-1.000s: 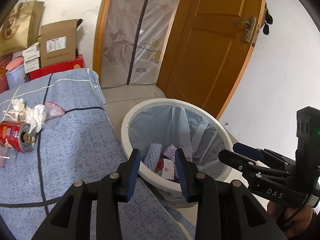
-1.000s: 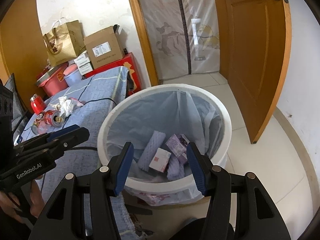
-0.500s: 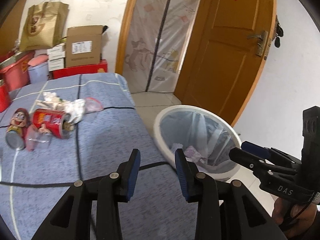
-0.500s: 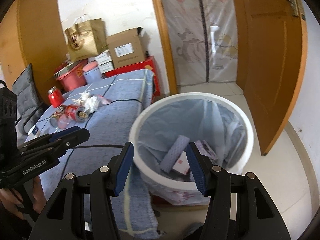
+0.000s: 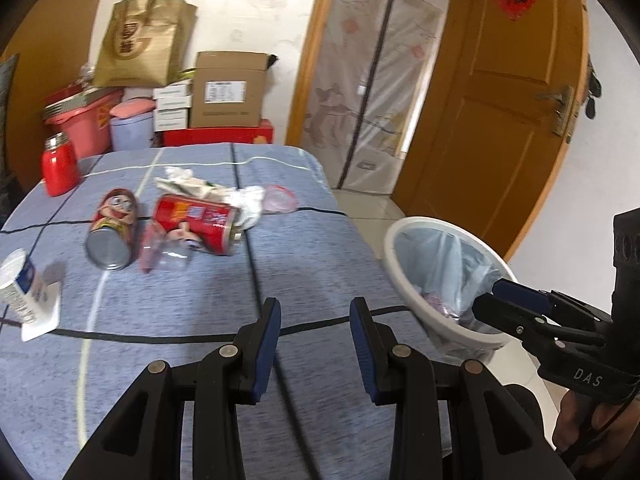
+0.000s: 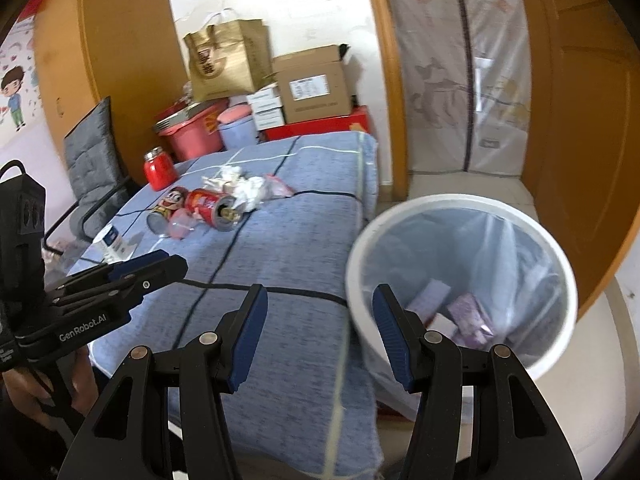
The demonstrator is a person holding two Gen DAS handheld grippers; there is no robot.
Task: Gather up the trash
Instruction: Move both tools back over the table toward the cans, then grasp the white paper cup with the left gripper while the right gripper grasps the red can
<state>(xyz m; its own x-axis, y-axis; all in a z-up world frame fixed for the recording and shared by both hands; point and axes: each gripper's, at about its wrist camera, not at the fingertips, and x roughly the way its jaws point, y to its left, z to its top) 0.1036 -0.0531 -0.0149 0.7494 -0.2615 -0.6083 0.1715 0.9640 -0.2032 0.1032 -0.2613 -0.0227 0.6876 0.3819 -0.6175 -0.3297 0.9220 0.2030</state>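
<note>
A pile of trash lies on the blue cloth-covered table [image 5: 304,272]: a red can [image 5: 196,220] on its side, a cartoon-printed can [image 5: 114,228], crumpled white tissue [image 5: 248,200], clear plastic wrap [image 5: 164,254] and a pink-edged bag [image 5: 280,198]. A white bin [image 6: 464,280] with a pale liner stands on the floor to the right of the table, with small boxes inside. My left gripper [image 5: 314,332] hovers open and empty over the near table. My right gripper [image 6: 316,320] is open and empty between the table edge and the bin rim.
A red jar [image 5: 60,168] stands at the table's far left, and a white bottle [image 5: 20,284] lies at the left edge. Boxes [image 5: 228,92], a paper bag [image 5: 144,44] and tubs are stacked behind. A wooden door [image 5: 508,100] stands open on the right. A grey chair [image 6: 94,172] is left of the table.
Both grippers have swung left, away from above the bin toward the table. The trash pile has come into fuller view and the bin has slid to the right. Neither opening has changed.
</note>
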